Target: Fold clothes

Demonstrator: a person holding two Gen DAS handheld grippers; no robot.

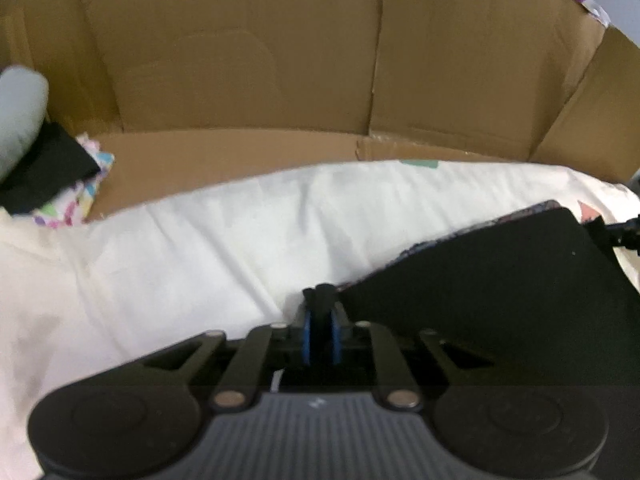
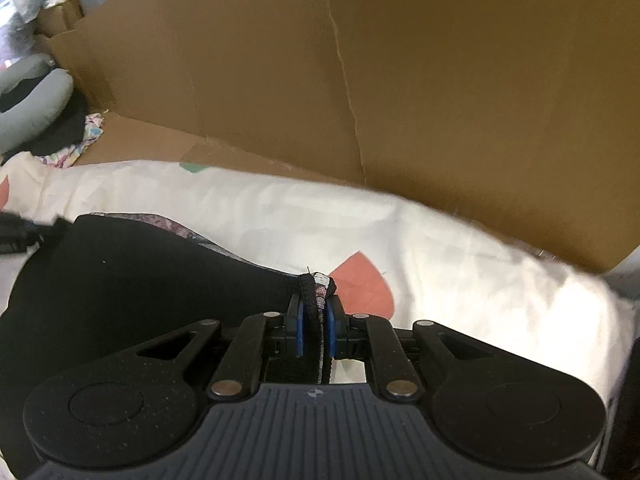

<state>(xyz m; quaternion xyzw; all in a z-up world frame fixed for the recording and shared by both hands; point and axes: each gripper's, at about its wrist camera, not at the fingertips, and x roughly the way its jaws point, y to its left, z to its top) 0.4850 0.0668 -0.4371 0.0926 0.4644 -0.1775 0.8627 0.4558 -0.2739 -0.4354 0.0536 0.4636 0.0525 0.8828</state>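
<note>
left gripper – clamped on black garment corner | right gripper – pinching its other hem | garment stretched between, over white sheet | risk: thin pinch slips, fold skews – uneven lowering

The black garment is matt knit cloth with a patterned woven lining showing at its edge. It lies on a white sheet, soft creased cotton-looking fabric (a few printed colour patches). Behind is a brown cardboard wall, dull, creased, paper-rough. The gripper bodies look like matt, ribbed plastic with shiny metal pins.
</note>
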